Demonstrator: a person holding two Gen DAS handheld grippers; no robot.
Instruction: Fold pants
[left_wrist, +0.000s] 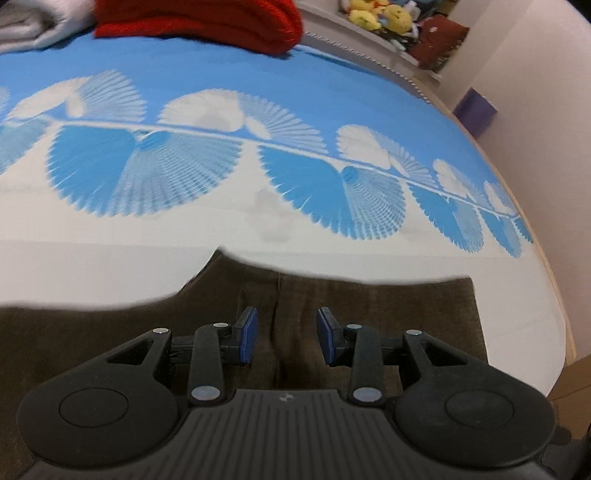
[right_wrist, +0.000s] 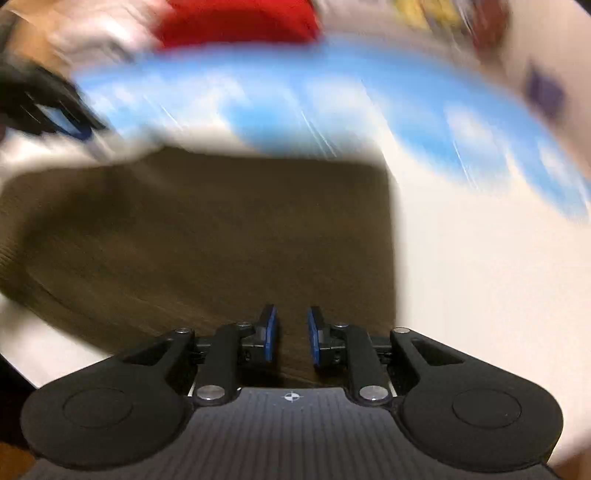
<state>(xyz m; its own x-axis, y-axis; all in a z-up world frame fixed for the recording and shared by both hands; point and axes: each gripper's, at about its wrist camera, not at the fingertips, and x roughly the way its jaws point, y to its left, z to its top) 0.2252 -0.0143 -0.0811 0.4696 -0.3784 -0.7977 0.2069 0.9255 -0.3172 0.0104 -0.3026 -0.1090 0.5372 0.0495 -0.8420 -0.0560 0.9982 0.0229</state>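
brown pants (left_wrist: 369, 314), flat, long axis sideways

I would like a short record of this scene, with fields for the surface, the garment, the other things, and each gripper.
surface: bed cover, blue and white with a fan pattern
garment: brown pants, lying flat on the white part of the cover
other things: red cloth and grey cloth at the far side; plush toys on a shelf beyond
left gripper: open above the pants, nothing between the pads
right gripper: narrow gap, no cloth seen between the pads; view blurred
fold: not yet visible
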